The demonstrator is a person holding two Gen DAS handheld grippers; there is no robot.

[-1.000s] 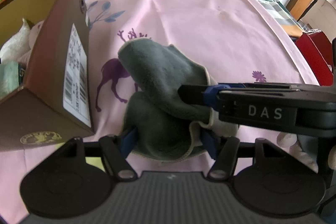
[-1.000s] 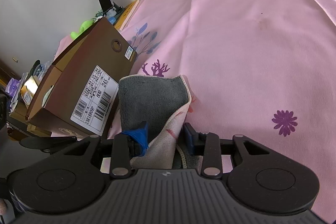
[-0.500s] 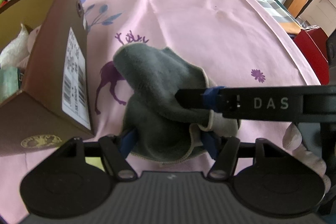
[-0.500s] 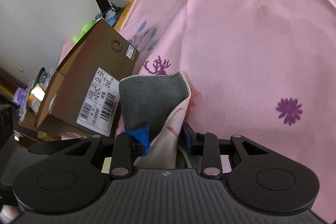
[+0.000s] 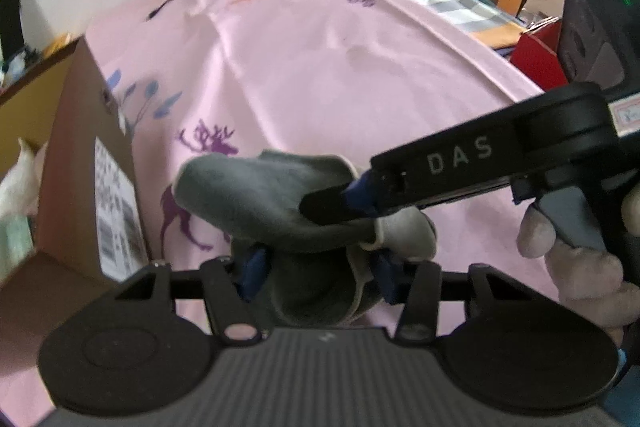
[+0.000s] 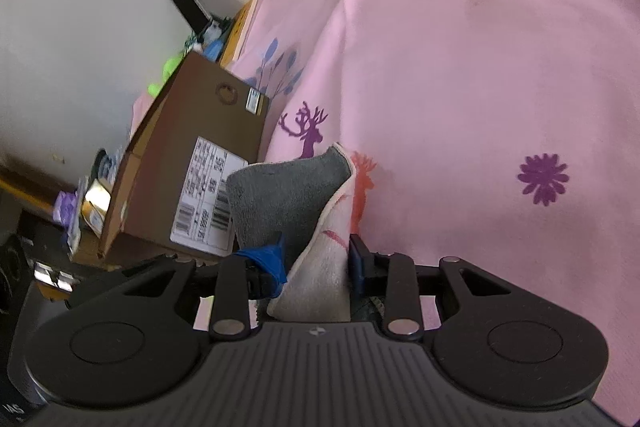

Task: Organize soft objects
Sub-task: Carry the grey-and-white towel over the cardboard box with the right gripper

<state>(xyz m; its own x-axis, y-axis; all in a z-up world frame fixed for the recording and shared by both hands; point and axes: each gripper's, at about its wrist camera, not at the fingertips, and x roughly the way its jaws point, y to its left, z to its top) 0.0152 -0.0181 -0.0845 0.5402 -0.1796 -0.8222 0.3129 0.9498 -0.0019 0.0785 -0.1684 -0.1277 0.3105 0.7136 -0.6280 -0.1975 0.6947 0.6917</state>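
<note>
While box (image 5: 80, 163) flanks towel (image 5: 256, 195), right lies bare.

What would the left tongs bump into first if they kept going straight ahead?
Probably the grey cloth bunched between them, then the right tongs crossing just ahead. Beyond lies the pink sheet; depth is hard to judge.
</note>
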